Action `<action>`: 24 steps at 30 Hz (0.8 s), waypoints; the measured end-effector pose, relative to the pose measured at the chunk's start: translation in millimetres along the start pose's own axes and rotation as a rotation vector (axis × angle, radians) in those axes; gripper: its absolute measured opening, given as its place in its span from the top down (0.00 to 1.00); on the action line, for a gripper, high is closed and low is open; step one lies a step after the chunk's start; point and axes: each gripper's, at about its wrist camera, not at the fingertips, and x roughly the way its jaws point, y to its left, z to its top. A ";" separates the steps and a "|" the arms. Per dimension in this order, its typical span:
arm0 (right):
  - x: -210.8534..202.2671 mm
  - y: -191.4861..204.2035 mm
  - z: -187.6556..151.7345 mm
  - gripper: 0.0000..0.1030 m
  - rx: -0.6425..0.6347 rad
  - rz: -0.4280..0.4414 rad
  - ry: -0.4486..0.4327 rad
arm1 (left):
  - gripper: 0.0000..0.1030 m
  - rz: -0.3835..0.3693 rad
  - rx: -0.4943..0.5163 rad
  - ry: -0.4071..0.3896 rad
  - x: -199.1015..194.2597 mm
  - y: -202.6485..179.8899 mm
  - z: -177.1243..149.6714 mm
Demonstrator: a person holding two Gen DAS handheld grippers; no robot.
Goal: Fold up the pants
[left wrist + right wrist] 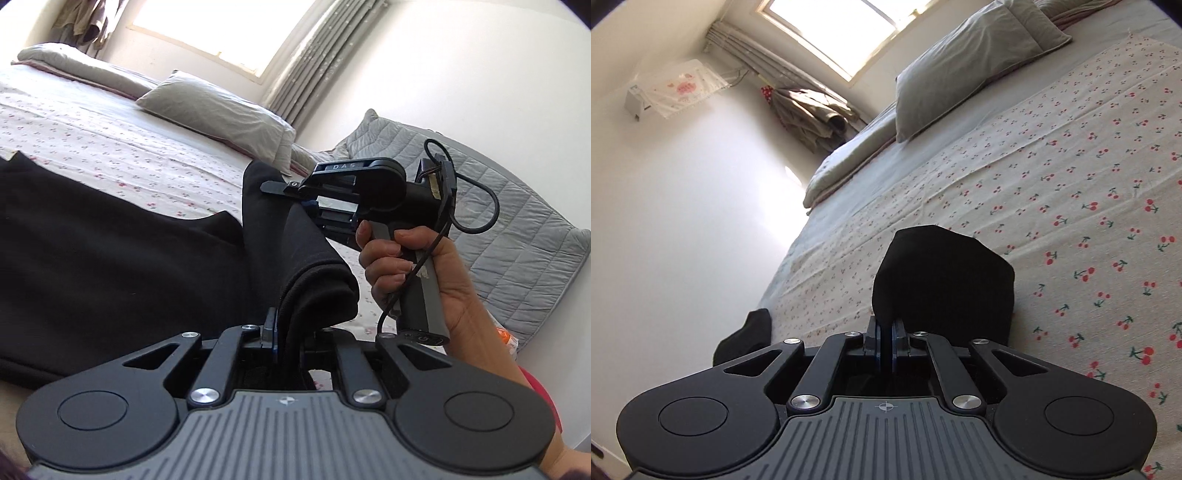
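Note:
Black pants (110, 258) lie across the cherry-print bed sheet (110, 140), with one end lifted off the bed. My left gripper (286, 325) is shut on a thick folded edge of that raised cloth. Further along the same edge, my right gripper (295, 192) pinches the fabric; a hand (413, 266) holds its grey handle. In the right wrist view my right gripper (885, 332) is shut on a bunched black fold of the pants (942, 280), which hangs above the sheet (1071, 184). Another bit of black cloth (746, 336) shows at the lower left.
Grey pillows (218, 110) lie at the head of the bed under a bright window (221, 29). A grey quilted blanket (498, 206) is heaped at the right against the wall. Clothes (812, 114) hang beside the curtain; the bed's edge runs along a white wall (683, 221).

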 end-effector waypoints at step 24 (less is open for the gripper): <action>49.5 54.8 -57.8 0.28 -0.225 -0.056 0.173 | 0.19 0.073 -0.037 0.175 1.0 96.5 49.3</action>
